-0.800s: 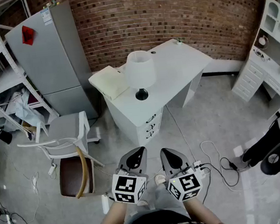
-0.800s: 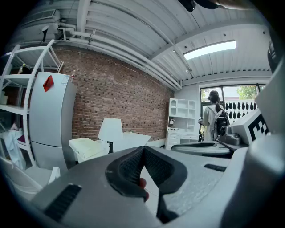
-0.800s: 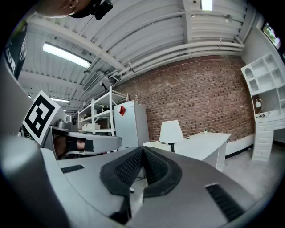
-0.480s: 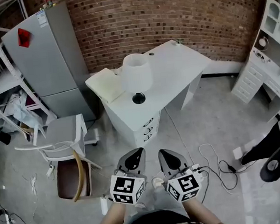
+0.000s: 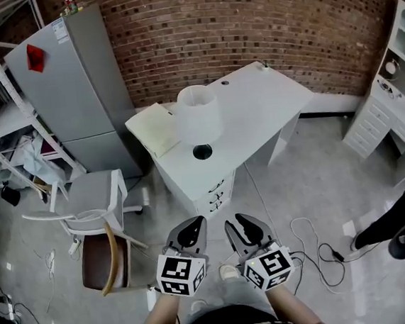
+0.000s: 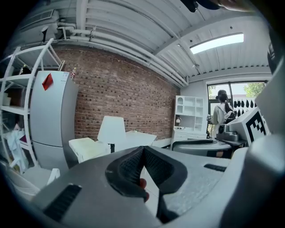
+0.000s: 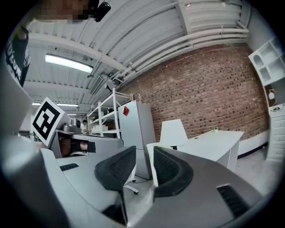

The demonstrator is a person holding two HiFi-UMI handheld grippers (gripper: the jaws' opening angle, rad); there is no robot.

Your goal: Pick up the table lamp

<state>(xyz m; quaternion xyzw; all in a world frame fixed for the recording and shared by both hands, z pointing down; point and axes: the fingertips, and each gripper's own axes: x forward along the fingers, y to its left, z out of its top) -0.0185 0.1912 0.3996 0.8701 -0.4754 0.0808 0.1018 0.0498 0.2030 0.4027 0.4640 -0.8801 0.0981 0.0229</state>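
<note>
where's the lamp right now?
Head view, upper centre: the lamp stands on the white desk near its left end, just right of the cream pad, with the fridge further left.

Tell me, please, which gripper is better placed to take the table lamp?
Probably right: the right gripper has its jaws apart, while the left gripper is shut; both hang far from the table lamp.

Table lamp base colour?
Black: the table lamp base, under its white shade; best in the head view.
</note>
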